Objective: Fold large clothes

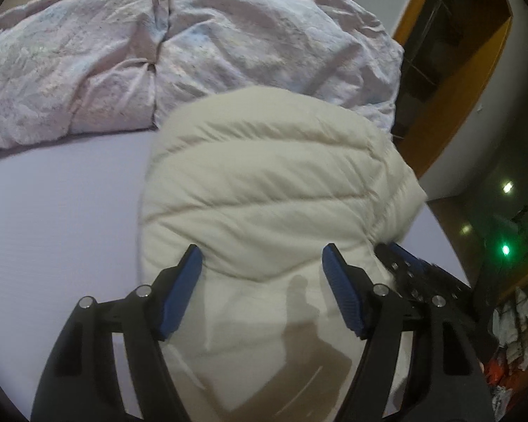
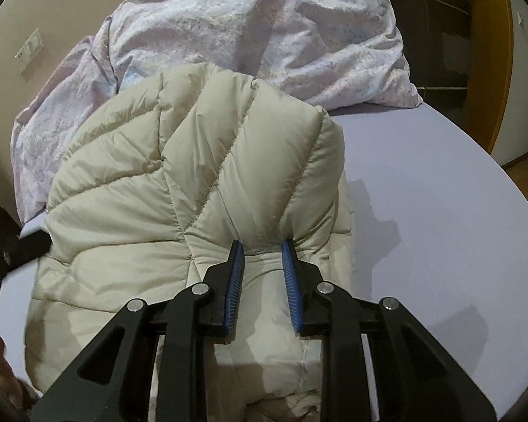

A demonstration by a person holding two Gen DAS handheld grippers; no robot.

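Observation:
A cream quilted puffer jacket (image 1: 264,183) lies bunched on a lilac bed sheet (image 1: 60,218). My left gripper (image 1: 262,256) is open, its blue pads wide apart just over the jacket's near part. In the right wrist view the jacket (image 2: 193,161) rises in a puffy fold. My right gripper (image 2: 262,246) is shut on a fold of the jacket, with fabric pinched between its blue pads. The right gripper also shows at the jacket's right edge in the left wrist view (image 1: 410,267).
A crumpled pale floral duvet (image 1: 179,42) lies across the far side of the bed (image 2: 422,183). An orange wooden frame and a dark wardrobe opening (image 1: 450,70) stand to the right. A wall with a socket plate (image 2: 30,47) is at the left.

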